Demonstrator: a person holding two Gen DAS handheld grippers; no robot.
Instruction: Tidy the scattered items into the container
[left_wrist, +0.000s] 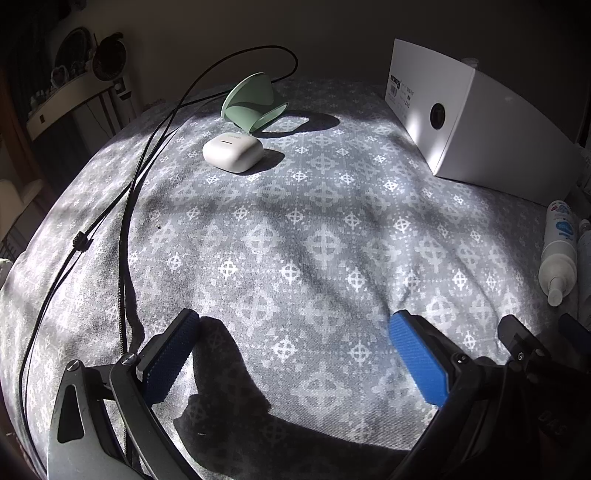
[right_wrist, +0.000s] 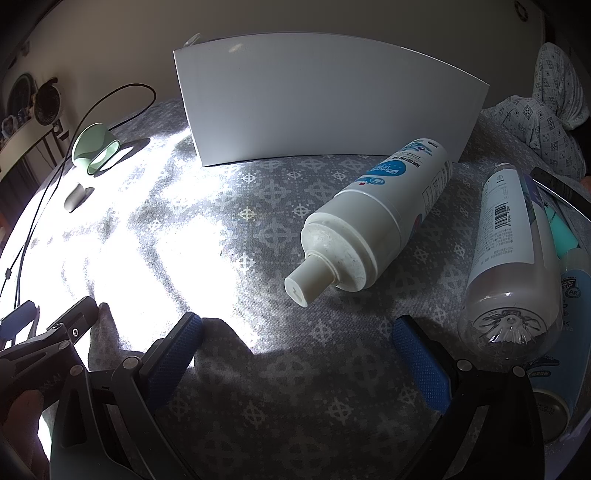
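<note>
Both grippers — left gripper (left_wrist: 293, 354), right gripper (right_wrist: 295, 362) — hover spread and empty above the patterned bedspread (left_wrist: 295, 240). Only the right wrist view shows the clear bottle (right_wrist: 513, 254) beside the foam pump bottle (right_wrist: 373, 218), near the white box (right_wrist: 325, 99); the earbud case (left_wrist: 232, 152) reads clearly only on the left.

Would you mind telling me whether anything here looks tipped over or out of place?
Yes. The white pump bottle and the clear bottle lie on their sides on the bedspread. The green cup is tipped over beside the earbud case.

left claw (left_wrist: 295, 354) spread wide, right claw (right_wrist: 297, 363) seemingly likewise, both empty
</note>
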